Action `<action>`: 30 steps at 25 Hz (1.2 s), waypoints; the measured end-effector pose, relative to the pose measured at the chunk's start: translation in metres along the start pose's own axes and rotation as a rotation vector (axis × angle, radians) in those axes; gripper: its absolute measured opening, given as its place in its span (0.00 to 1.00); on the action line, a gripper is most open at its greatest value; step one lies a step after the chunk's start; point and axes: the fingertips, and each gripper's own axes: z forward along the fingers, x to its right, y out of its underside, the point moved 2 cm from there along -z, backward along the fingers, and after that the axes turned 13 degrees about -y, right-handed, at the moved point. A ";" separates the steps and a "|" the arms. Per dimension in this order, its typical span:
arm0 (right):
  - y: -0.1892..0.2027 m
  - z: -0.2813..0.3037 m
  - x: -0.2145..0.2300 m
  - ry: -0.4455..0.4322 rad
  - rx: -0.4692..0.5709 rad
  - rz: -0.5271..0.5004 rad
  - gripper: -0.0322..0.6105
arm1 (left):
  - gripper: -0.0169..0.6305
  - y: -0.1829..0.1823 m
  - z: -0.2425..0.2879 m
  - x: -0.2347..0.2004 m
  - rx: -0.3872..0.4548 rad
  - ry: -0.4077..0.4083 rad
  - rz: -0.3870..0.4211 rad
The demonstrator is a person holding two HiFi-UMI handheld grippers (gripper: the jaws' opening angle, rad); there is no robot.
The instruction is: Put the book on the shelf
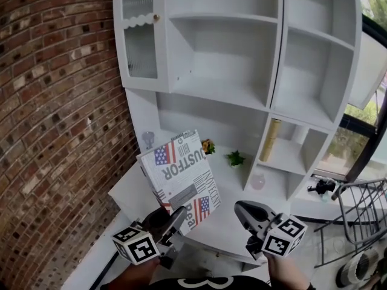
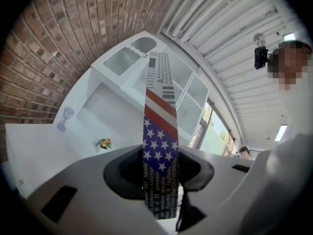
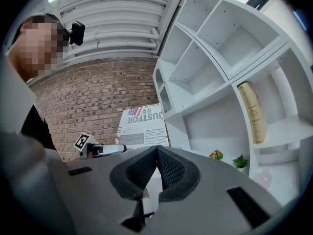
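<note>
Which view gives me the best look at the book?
Head view: the book shows nearly its whole printed cover, tilted. The left gripper view sees only its thin edge; the right gripper view shows just the upper part of the cover.

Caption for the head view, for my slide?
Left hand-held gripper grips a flag-printed white book before the white shelf unit; right hand-held gripper shut, empty.

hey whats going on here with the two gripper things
A person is holding a book up in front of a white shelf unit. The left gripper is clamped on the book near its lower edge, keeping it in the air. The right gripper is shut and empty beside it. The book is not yet on any shelf.
</note>
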 end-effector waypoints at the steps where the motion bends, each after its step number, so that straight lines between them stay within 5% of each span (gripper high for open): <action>1: -0.004 0.001 0.009 -0.001 0.009 0.001 0.07 | 0.25 -0.004 0.010 0.000 0.003 0.002 0.007; 14: -0.048 -0.006 0.103 -0.003 0.068 -0.021 0.07 | 0.25 -0.066 0.124 0.029 0.089 0.036 0.151; 30: -0.070 0.002 0.112 0.028 0.107 -0.078 0.07 | 0.25 -0.151 0.162 0.040 0.194 0.061 0.330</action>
